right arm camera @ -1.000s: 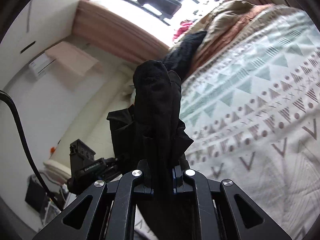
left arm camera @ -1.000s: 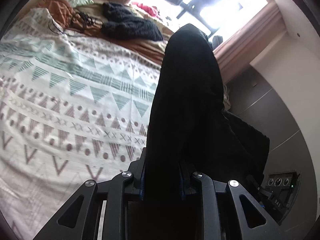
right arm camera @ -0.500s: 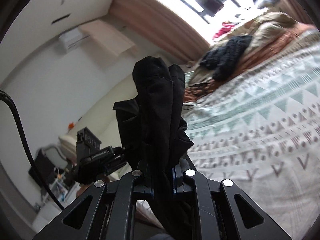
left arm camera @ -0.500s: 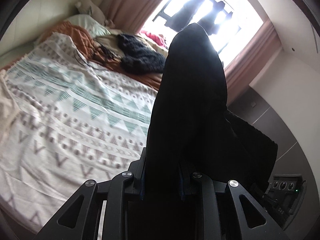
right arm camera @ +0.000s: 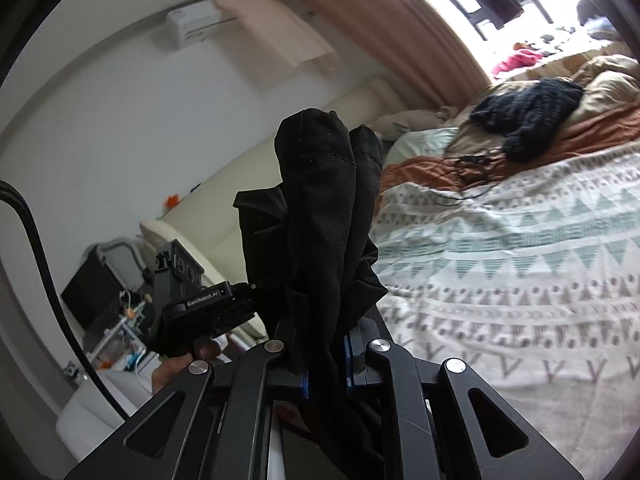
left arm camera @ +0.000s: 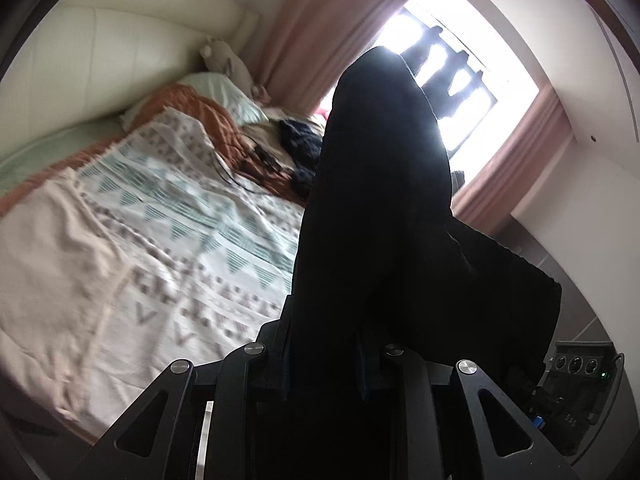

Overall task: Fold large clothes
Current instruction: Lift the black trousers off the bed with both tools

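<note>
Lift-and-spread step: left hand-held gripper (left arm camera: 322,354) and right hand-held gripper (right arm camera: 326,354) each clamp the black garment (left arm camera: 380,216) aloft beside the bed (right arm camera: 520,280); next, likely lay it flat there.

White lettering "GenRobot.AI" stands on the black body of the left tongs (right arm camera: 208,300), seen to the left of the right tongs (right arm camera: 326,354). Nothing else is readable.
</note>
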A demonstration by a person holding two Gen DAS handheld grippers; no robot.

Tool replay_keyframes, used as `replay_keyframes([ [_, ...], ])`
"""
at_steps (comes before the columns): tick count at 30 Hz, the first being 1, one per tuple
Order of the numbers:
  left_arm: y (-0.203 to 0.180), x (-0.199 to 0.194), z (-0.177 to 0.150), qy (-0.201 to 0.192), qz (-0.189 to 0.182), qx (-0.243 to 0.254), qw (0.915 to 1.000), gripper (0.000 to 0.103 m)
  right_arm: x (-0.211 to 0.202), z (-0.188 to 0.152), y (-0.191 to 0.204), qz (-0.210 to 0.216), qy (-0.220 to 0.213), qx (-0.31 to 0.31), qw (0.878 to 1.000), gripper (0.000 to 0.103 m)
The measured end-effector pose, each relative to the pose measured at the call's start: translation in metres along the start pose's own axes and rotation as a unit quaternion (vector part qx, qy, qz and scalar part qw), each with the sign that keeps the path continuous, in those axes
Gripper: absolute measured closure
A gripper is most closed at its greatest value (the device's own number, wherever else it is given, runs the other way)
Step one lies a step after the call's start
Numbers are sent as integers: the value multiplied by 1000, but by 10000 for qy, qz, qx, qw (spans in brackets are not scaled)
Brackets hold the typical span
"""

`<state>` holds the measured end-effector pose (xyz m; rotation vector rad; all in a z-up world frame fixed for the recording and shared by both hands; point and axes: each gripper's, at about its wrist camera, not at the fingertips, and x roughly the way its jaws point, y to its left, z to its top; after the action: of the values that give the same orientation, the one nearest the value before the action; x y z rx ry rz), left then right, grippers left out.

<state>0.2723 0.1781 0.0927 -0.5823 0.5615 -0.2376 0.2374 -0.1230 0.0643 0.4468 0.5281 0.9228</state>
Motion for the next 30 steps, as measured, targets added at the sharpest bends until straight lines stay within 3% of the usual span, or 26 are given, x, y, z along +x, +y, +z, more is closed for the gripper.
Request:
replay_keyframes([
  [10, 57, -63, 40, -396, 471, 148, 9980, 78, 79, -10, 66, 414, 380, -398, 9976, 90],
  [18, 126, -100, 53, -627, 698, -122, 9955, 79, 150, -29, 105, 692, 685, -509, 9939, 90],
  [30, 213, -155, 76, -870, 1381, -241, 9863, 79, 257, -65, 158, 1140, 1311, -738, 9820, 90],
])
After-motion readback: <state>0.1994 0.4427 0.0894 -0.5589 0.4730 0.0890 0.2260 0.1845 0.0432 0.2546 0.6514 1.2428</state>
